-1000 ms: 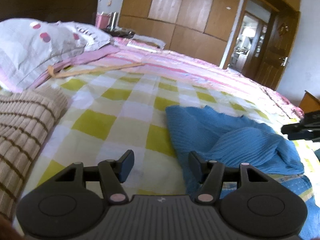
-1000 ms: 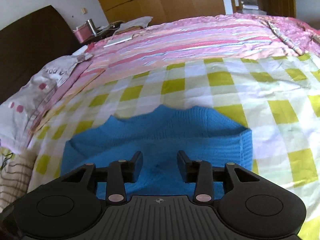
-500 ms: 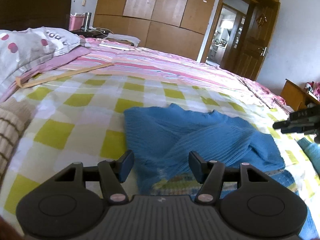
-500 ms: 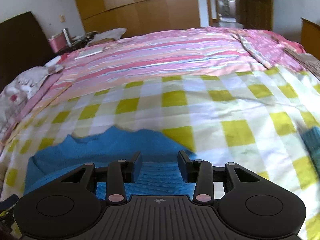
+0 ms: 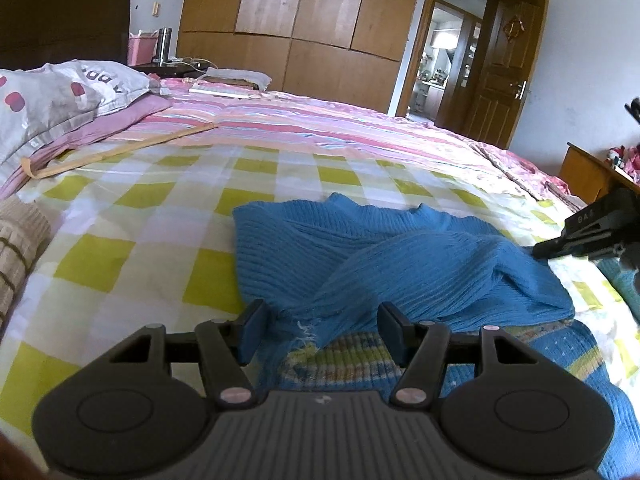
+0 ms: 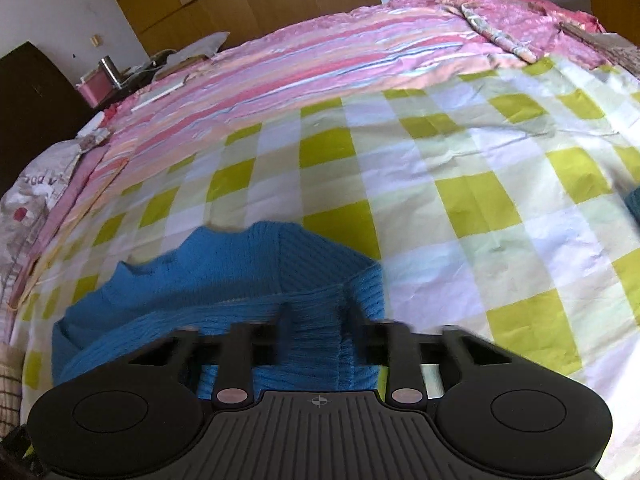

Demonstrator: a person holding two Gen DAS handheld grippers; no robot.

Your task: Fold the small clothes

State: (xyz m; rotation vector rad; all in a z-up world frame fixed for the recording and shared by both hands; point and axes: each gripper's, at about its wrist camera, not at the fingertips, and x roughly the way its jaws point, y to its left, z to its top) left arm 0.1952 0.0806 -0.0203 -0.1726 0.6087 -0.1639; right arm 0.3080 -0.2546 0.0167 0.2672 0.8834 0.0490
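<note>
A blue knit sweater (image 5: 400, 256) lies rumpled on a bed's yellow-and-white checked sheet (image 5: 132, 240), the landmark here. Beyond the sheet runs a pink striped blanket (image 5: 320, 128), then wooden wardrobes (image 5: 304, 20) and an open door (image 5: 500, 68). The left gripper (image 5: 318, 330) hangs released over the sweater's near hem. The right gripper (image 6: 316, 330) (motion-blurred) is clenching on a sweater fold.

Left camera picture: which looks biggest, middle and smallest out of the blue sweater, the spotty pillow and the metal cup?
1. Blue sweater, though it lies nearest the camera, which inflates it.
2. Spotty pillow, partly cut off at the edge.
3. Metal cup, far back and tiny.
</note>
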